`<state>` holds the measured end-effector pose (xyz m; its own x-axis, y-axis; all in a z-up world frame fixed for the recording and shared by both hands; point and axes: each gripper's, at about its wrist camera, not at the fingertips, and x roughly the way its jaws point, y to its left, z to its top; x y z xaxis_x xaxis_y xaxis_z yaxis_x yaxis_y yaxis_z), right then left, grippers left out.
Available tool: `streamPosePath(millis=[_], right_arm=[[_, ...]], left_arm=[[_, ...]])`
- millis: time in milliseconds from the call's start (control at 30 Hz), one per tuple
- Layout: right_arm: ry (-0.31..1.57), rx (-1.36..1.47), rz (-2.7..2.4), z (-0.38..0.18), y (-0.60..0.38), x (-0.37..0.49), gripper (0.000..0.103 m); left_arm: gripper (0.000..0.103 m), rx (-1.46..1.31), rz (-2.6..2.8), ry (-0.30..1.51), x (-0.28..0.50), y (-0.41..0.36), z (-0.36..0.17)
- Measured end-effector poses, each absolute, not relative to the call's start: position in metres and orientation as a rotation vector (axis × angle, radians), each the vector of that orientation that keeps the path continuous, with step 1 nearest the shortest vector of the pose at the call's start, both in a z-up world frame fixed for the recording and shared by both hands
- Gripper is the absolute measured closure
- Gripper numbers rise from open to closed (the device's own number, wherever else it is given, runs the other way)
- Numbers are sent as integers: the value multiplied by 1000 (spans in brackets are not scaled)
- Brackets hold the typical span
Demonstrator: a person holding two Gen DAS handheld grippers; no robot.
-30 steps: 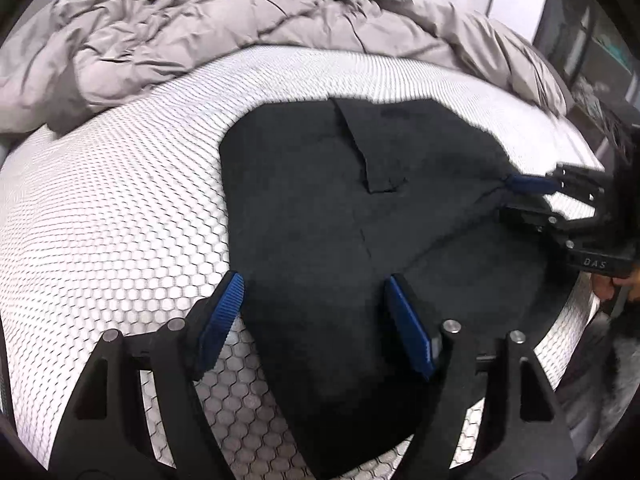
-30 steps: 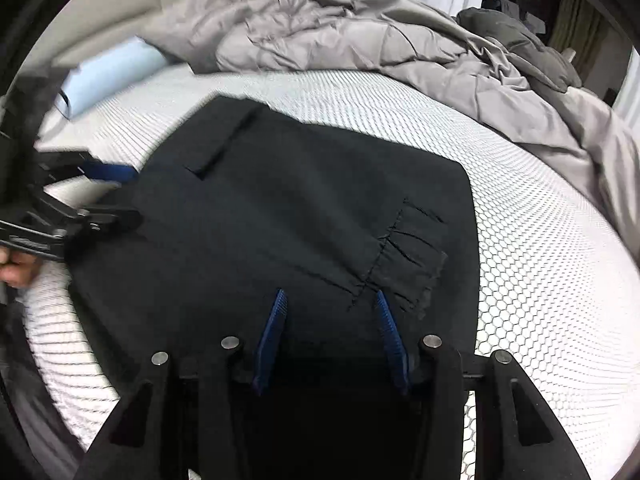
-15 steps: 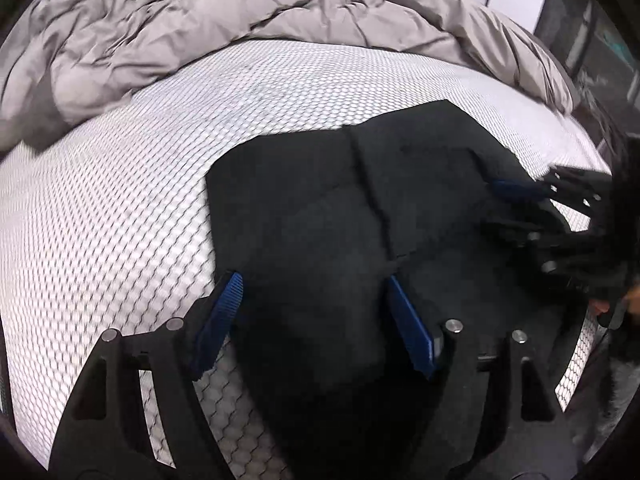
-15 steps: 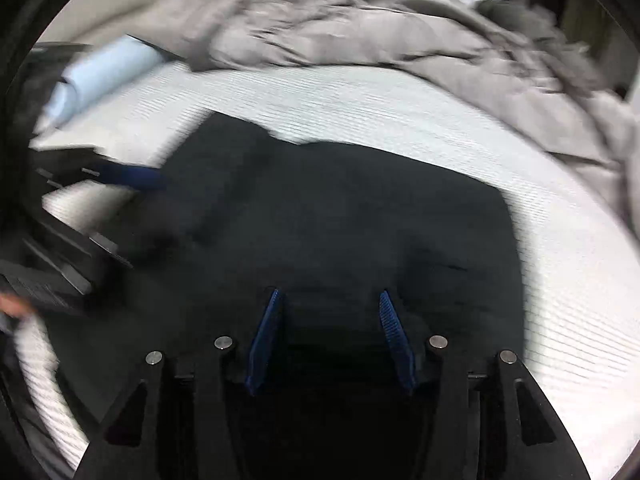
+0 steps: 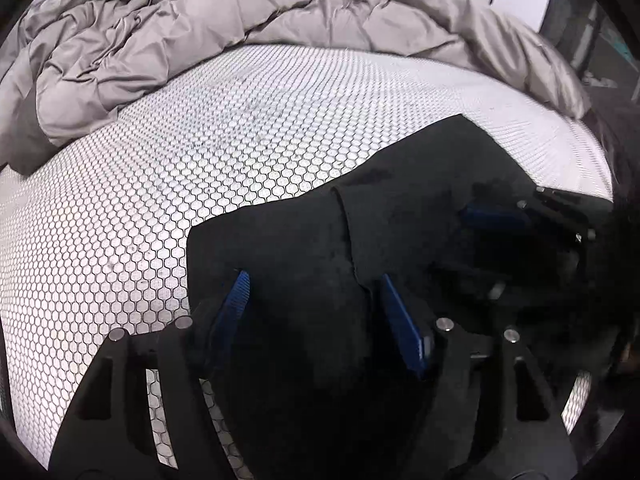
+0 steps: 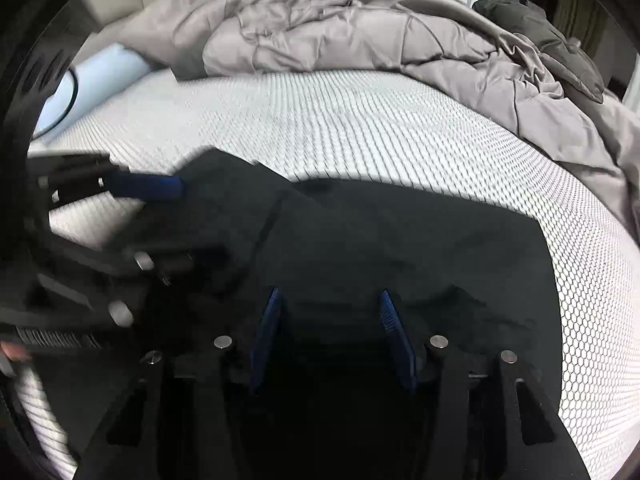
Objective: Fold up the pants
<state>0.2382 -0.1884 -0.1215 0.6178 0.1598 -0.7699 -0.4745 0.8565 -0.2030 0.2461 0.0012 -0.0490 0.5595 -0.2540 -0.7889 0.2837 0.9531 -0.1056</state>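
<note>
Black pants [image 5: 320, 240] lie spread on the white honeycomb mattress [image 5: 200, 140], close to its near edge. My left gripper [image 5: 314, 278] stands over their left part. Its blue pads are wide apart and closing, with dark cloth filling the space between them but not pinched. My right gripper [image 6: 330, 293] hovers over the right part of the pants [image 6: 400, 240]. Its jaws are apart and opening, and a raised fold of cloth lies between them. Each gripper shows in the other's view: the right gripper [image 5: 480, 244] and the left gripper [image 6: 192, 220].
A crumpled grey duvet [image 5: 200, 20] is piled along the far side of the bed. A light blue pillow [image 6: 104, 76] lies at the far left and a dark garment [image 6: 532, 20] at the far right. Bare mattress [image 6: 360, 120] stretches between pants and duvet.
The far edge of the pants now lies nearer to both grippers, with more bare mattress beyond it. The stitched pocket seen in the right wrist view no longer shows. The grippers are closer together.
</note>
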Motion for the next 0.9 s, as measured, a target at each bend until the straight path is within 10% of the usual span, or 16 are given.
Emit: streamPosePath(millis=[533,900], right_arm=[[854,-350,386,-117,-189,251,45],[749,-377,488,-88,-219,170,40]], left_arm=[[33,-109,-224,945,271,20,-51],[43,73,-292,793,149,-12,-11]])
